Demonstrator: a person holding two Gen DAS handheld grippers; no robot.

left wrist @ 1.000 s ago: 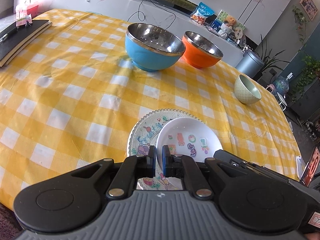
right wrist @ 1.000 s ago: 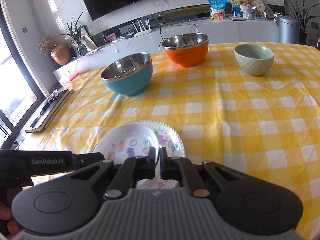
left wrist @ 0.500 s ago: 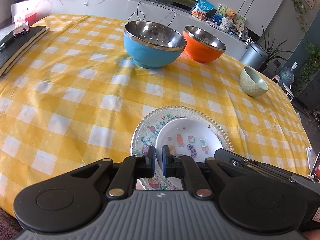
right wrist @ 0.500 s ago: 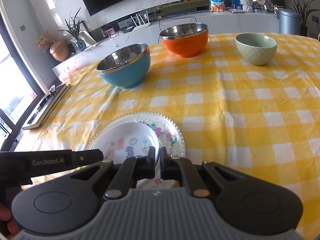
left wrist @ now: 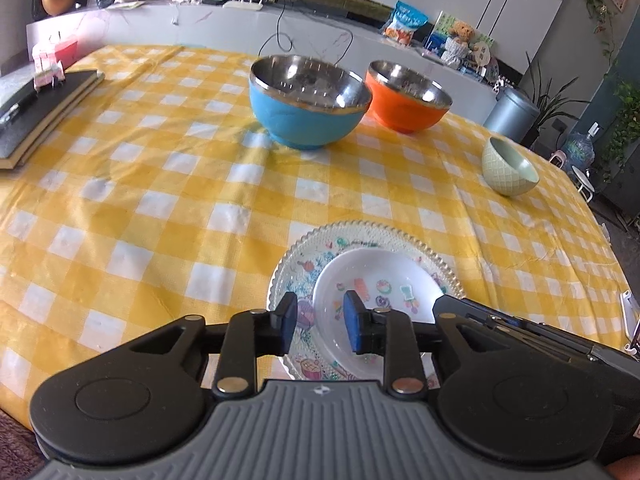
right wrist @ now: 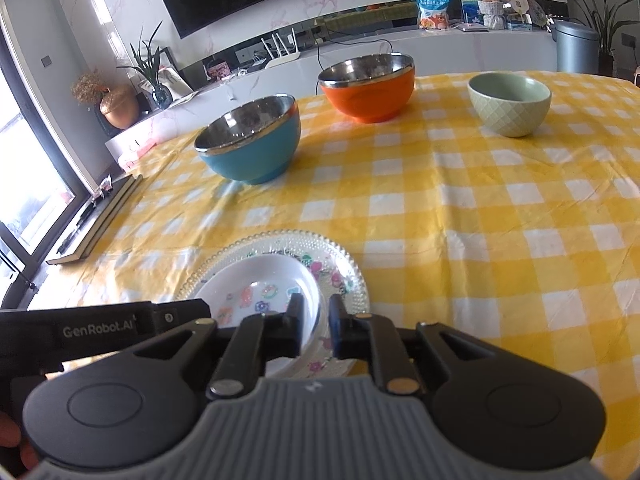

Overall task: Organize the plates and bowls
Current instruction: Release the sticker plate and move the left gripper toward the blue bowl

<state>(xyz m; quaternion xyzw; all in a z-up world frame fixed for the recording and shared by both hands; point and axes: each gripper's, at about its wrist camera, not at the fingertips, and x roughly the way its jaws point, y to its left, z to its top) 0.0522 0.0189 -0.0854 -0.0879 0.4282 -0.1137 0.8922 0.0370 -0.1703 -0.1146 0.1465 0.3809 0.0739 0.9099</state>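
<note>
Release step. Nearest, the left gripper (left wrist: pixel 317 322) and right gripper (right wrist: pixel 314 326) are both opening, pads apart and clear of the white plate's (left wrist: pixel 376 280) near rim, which lies between each pair. The white plate sits nested on the beaded plate (left wrist: pixel 296 264). Beyond stand the blue bowl (left wrist: pixel 308 100), orange bowl (left wrist: pixel 408 98) and green bowl (left wrist: pixel 508 168), unstacked. Next, probably, withdraw and reach for a bowl.

White dish (left wrist: pixel 376 280) w/ stickers nested in patterned beaded plate (left wrist: pixel 296 268), lower centre. Blue bowl (left wrist: pixel 308 100), orange bowl (left wrist: pixel 408 96) upper centre, upright; green bowl (left wrist: pixel 508 166) at right.
</note>
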